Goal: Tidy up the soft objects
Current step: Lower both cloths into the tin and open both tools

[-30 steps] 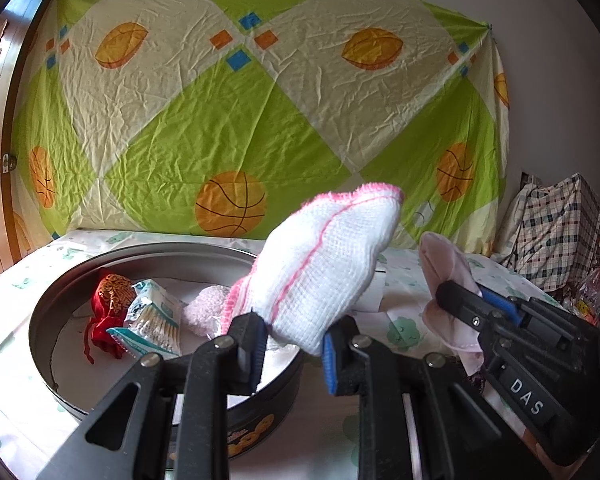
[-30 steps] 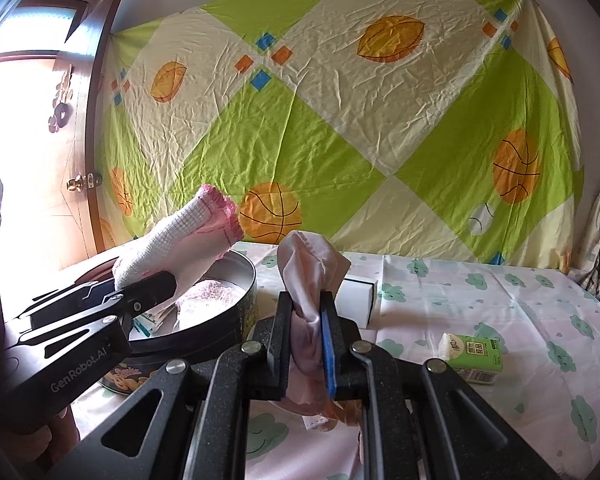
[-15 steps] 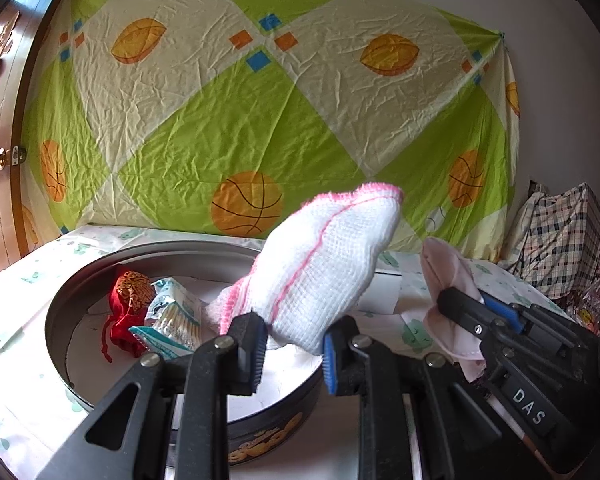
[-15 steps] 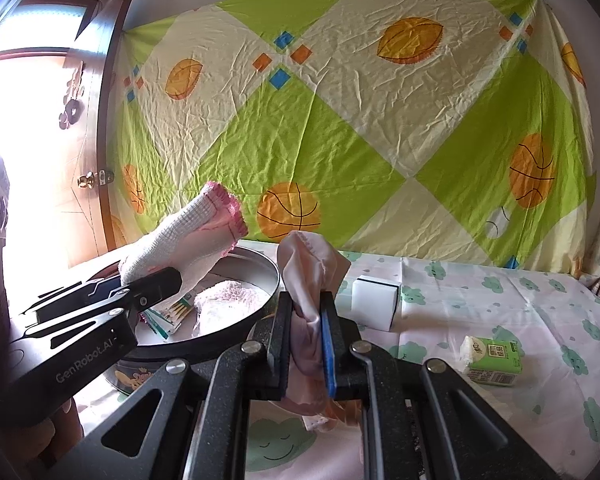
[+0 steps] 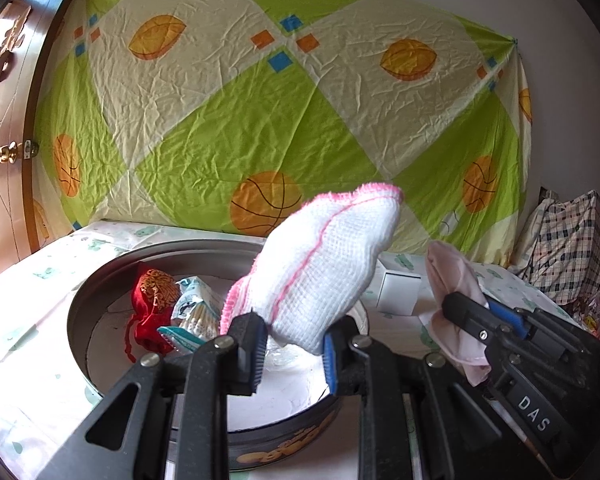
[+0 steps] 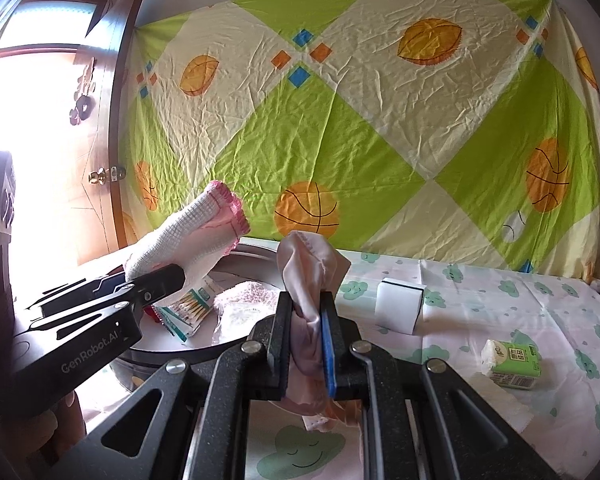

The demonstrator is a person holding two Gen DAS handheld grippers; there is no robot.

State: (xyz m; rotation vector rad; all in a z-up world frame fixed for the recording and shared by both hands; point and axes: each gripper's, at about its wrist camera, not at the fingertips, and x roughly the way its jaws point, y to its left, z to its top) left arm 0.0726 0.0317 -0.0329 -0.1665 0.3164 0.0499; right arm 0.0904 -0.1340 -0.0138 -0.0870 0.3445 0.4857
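Meanwhile both fingers still grip: left white cloth, right pink cloth, tin nearer.

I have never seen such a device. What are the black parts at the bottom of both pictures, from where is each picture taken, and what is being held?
The black parts are two hand-held grippers, like tongs, one in each of a person's hands. Each carries a camera that looks forward along its two fingers, so each picture comes from one gripper.

In the left camera's picture, the left gripper is shut on a white cloth with pink edging, above a round tin. In the tin lie a red pouch and a packet of cotton swabs.

In the right camera's picture, the right gripper is shut on a pale pink cloth. On the patterned tablecloth stand a white box and a small green pack.
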